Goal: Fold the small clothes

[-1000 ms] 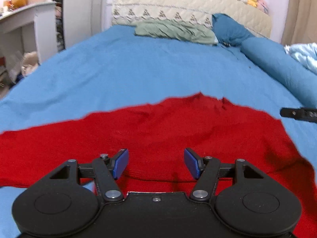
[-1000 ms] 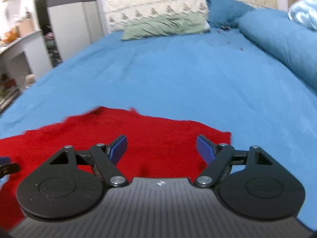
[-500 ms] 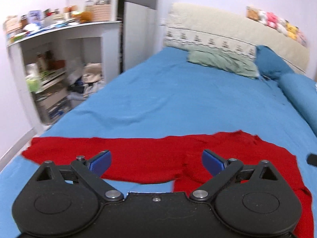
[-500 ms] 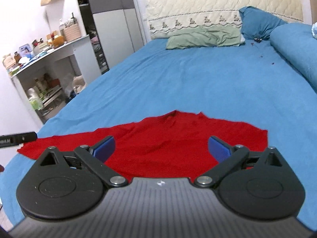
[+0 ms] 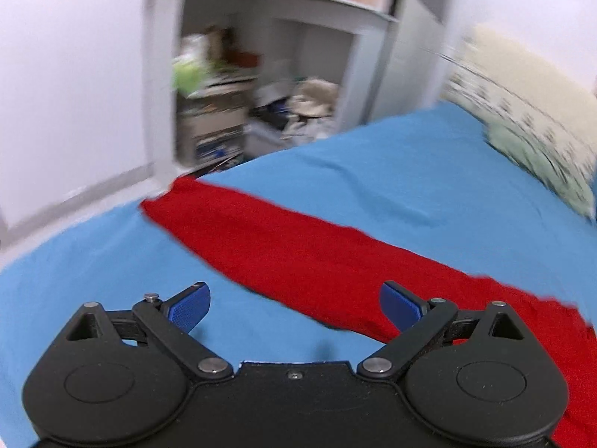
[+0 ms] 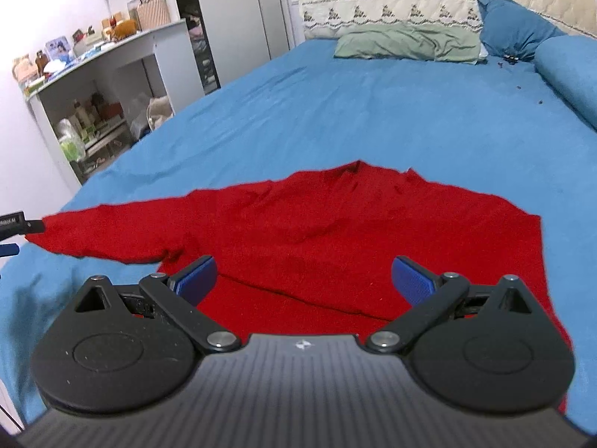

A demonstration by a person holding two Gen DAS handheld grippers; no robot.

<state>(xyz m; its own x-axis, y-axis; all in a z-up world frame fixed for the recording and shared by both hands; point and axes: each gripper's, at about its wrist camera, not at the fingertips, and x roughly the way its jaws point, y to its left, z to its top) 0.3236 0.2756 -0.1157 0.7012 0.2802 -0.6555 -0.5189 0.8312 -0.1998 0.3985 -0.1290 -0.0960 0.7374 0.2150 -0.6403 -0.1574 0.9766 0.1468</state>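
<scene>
A red long-sleeved sweater (image 6: 335, 224) lies spread flat on the blue bed sheet (image 6: 373, 119). Its left sleeve (image 5: 280, 239) stretches out toward the bed's edge, ending at the cuff (image 5: 175, 201). My left gripper (image 5: 293, 295) hovers near that sleeve with its jaws wide and closing slightly; the sleeve's lower edge lies under the gap, and the pads press on nothing. The left wrist view is blurred. Over the sweater's lower body, my right gripper (image 6: 304, 265) stands wide open and holds nothing. A bit of the left gripper (image 6: 15, 224) shows by the cuff.
A white shelf unit (image 6: 112, 86) full of small items stands beside the bed on the left, with floor below it (image 5: 74, 194). At the head of the bed lie a green pillow (image 6: 406, 43), a blue pillow (image 6: 515, 30) and a blue bolster (image 6: 571, 71).
My left gripper has swung left from the sweater's body out along the sleeve toward the cuff and rolled, its jaws wider. The right gripper has drawn back and opened wider.
</scene>
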